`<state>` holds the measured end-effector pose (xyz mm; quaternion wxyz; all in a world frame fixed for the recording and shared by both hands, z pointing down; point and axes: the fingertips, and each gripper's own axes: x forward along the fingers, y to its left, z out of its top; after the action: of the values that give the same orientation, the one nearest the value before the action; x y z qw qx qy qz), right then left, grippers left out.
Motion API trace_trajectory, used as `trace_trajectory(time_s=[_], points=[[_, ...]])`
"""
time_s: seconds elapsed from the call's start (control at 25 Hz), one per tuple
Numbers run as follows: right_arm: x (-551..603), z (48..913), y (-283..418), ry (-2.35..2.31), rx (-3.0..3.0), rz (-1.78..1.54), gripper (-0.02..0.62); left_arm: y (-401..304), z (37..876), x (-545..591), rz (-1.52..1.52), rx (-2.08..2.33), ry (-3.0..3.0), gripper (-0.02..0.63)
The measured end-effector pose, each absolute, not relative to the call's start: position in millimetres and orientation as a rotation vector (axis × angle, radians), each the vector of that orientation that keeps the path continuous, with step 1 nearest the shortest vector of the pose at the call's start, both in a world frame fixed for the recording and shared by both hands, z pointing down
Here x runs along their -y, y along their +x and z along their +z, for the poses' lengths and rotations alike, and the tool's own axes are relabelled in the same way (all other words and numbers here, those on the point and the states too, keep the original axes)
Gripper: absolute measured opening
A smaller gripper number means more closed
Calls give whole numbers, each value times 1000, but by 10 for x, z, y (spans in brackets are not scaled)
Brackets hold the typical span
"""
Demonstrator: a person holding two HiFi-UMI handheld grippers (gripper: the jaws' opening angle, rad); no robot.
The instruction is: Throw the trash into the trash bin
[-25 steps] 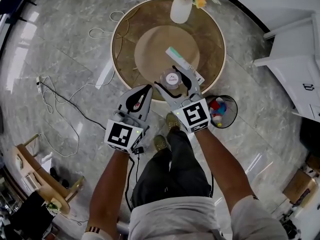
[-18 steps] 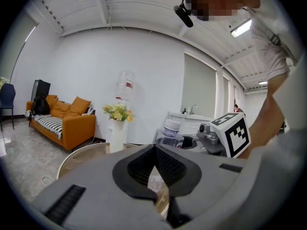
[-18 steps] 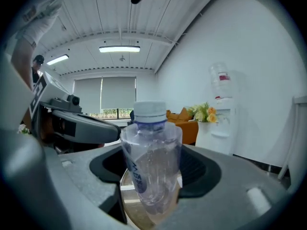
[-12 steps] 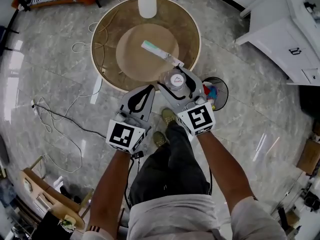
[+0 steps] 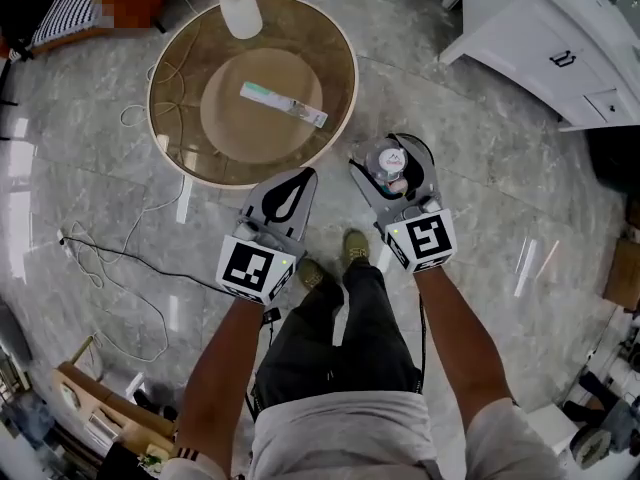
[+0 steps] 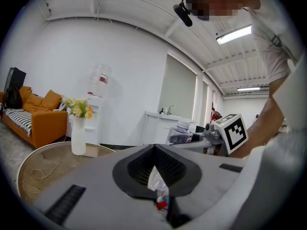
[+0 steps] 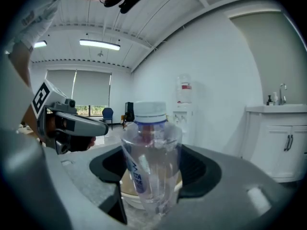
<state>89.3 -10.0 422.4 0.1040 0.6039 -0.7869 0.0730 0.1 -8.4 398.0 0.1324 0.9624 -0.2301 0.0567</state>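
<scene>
- A thin cable (image 5: 110,258) trails in loops over the grey marble floor at the far left.
- The round glass counter (image 5: 330,68) carries a white vase (image 5: 240,13) of yellow flowers at its far edge and a long, flat packet (image 5: 283,104) lying near its middle.
- The left claw (image 5: 303,176) hangs over the floor just off the counter's near edge; its jaws are pressed together on a small crumpled white wrapper (image 6: 154,181) with a red bit at its lower end.
- The right claw (image 5: 390,168) is clamped on a clear plastic bottle (image 7: 151,166) with a white cap, held upright between wide-set jaws.
- That bottle sits directly above the round dark trash bin (image 5: 412,140), which stands on the floor beside the counter and has coloured scraps inside.
- A white cabinet (image 5: 540,48) stands at the far right.
</scene>
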Motion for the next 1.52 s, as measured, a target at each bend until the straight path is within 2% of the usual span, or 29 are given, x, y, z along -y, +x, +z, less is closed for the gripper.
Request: trace_trajectory(time_s=[0.28, 0.56, 0.84, 0.92, 1.36, 1.44, 1.52], points=[[-215, 4422, 1673, 1875, 2207, 260, 307, 507, 4047, -99, 195, 603, 2790, 0], [-354, 4672, 2135, 1888, 2154, 304, 307, 1021, 4178, -201, 217, 559, 2802, -1], [-371, 4917, 2407, 1837, 2149, 345, 308, 1458, 4170, -211, 230, 533, 2808, -1], [-365, 4969, 2462, 1830, 2147, 357, 334, 1516, 4192, -197, 236, 536, 2809, -2], [-319, 5025, 2408, 1761, 2215, 367, 320, 1473, 4293, -145, 255, 595, 2775, 0], [-312, 5015, 2328, 1740, 2226, 358, 278, 1416, 4318, -149, 255, 607, 2770, 0], [-297, 4969, 2257, 1725, 2238, 332, 171, 1357, 4330, -142, 250, 624, 2763, -2]])
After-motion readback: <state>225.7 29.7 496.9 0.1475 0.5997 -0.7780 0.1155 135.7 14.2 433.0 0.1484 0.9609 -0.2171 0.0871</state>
